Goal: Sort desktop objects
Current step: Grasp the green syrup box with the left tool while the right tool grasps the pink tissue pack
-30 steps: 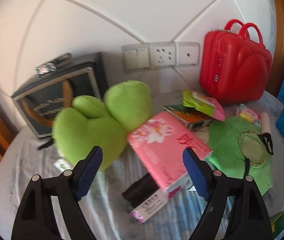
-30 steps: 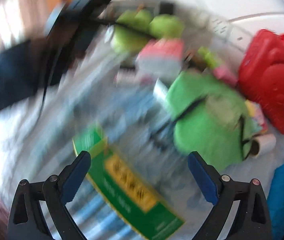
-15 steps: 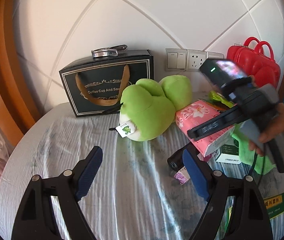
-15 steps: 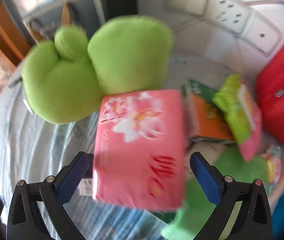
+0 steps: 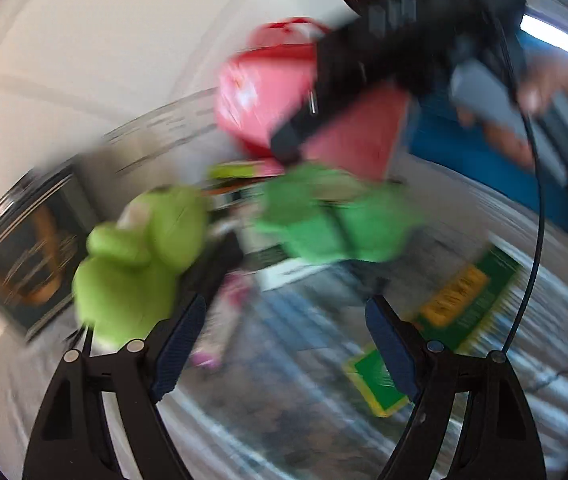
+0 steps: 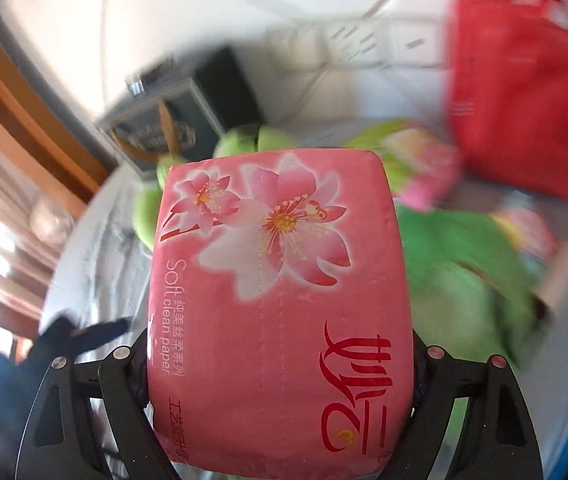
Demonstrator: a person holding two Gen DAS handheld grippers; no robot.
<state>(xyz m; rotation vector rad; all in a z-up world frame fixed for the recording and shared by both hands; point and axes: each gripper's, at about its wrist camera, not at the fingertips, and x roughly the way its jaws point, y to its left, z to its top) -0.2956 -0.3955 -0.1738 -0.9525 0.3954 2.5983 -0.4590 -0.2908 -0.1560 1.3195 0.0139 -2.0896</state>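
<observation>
Right gripper (image 6: 280, 364) fingers pinching pink tissue pack (image 6: 276, 300) at frame centre, left gripper (image 5: 284, 340) fingers spread, green plush (image 5: 140, 264) at left.

Left hand-held gripper (image 5: 284, 336): black frame, blue pads (image 5: 389, 346), silver screws. Right hand-held gripper (image 6: 280, 364): matching black frame.

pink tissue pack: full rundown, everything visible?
The pink tissue pack is a soft plastic-wrapped block printed with pink-white blossoms, red Chinese script and "Soft clean paper". The right gripper is clamped on its two sides, printed face toward the camera. In the left wrist view it looks lifted above the clutter, heavily blurred.
</observation>
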